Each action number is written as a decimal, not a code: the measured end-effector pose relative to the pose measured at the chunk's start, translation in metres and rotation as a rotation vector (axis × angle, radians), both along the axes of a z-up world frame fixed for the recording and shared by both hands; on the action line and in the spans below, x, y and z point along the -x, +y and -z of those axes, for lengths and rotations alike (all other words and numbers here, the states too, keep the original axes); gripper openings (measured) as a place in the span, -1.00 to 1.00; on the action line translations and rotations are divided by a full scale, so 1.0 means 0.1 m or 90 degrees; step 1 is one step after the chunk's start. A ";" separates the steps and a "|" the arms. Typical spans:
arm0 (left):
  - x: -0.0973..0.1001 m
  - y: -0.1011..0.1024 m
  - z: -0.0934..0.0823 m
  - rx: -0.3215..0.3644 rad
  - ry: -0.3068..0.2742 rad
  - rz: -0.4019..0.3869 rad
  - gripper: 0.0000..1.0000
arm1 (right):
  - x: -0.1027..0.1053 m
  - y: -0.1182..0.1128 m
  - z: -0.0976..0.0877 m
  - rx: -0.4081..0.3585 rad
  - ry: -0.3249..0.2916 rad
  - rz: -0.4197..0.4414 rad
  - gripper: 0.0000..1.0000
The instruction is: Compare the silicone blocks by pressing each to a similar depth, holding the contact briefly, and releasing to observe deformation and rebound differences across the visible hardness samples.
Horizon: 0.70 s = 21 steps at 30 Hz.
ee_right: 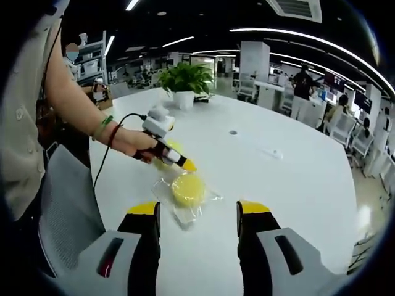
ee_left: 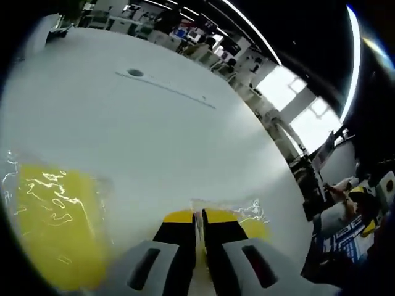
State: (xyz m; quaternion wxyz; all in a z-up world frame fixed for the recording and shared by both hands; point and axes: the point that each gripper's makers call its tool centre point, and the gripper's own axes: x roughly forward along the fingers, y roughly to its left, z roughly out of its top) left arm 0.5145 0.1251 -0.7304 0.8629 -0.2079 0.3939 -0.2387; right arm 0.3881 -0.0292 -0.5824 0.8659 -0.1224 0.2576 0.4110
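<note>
Left tool (ee_left: 198,217) closed, above the desk (ee_left: 154,135); right tool (ee_right: 199,209) open, idle.
We judge both wrapped yellow blocks (ee_right: 187,189) unpressed.

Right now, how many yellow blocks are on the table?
2. One wrapped yellow block lies before the open right gripper; another sits partly hidden under the left gripper.

Left gripper view: your camera sits low, almost on the white counter (ee_left: 185,142), looking along it toward the far office windows; a yellow block (ee_left: 55,228) in clear wrap is very near.
Right gripper view: you look from higher and farther back, down across the counter.
Shared: the counter, the wrapped block (ee_right: 187,189), and your left tool (ee_right: 188,165).
</note>
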 end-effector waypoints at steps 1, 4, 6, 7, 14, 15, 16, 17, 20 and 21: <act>0.01 0.01 0.00 -0.007 0.001 0.002 -0.82 | 0.00 0.01 0.00 0.000 -0.001 -0.002 -0.10; -0.03 0.06 -0.04 -0.018 -0.021 -0.002 -0.68 | 0.00 0.04 0.01 -0.001 0.002 -0.004 -0.10; -0.05 0.08 -0.04 -0.025 -0.023 0.001 -0.64 | 0.00 0.05 0.02 0.002 0.002 -0.006 -0.10; -0.06 0.09 -0.04 -0.027 -0.025 0.000 -0.60 | 0.01 0.06 0.03 0.004 0.005 -0.008 -0.10; -0.13 0.21 -0.14 -0.050 -0.048 -0.010 -0.36 | 0.03 0.08 0.01 0.004 0.003 -0.010 -0.10; -0.15 0.24 -0.18 -0.053 -0.055 -0.010 -0.35 | 0.04 0.09 0.00 0.004 0.002 -0.011 -0.10; -0.15 0.25 -0.20 -0.053 -0.057 -0.010 -0.33 | 0.04 0.09 -0.01 0.003 -0.001 -0.011 -0.10; -0.16 0.26 -0.23 -0.050 -0.058 -0.011 -0.31 | 0.04 0.10 -0.02 0.001 -0.002 -0.010 -0.09; -0.17 0.30 -0.36 -0.045 -0.074 -0.013 -0.26 | 0.04 0.12 -0.05 -0.003 -0.009 -0.007 -0.08; -0.17 0.30 -0.39 -0.045 -0.079 -0.012 -0.25 | 0.04 0.14 -0.07 -0.004 -0.011 -0.007 -0.07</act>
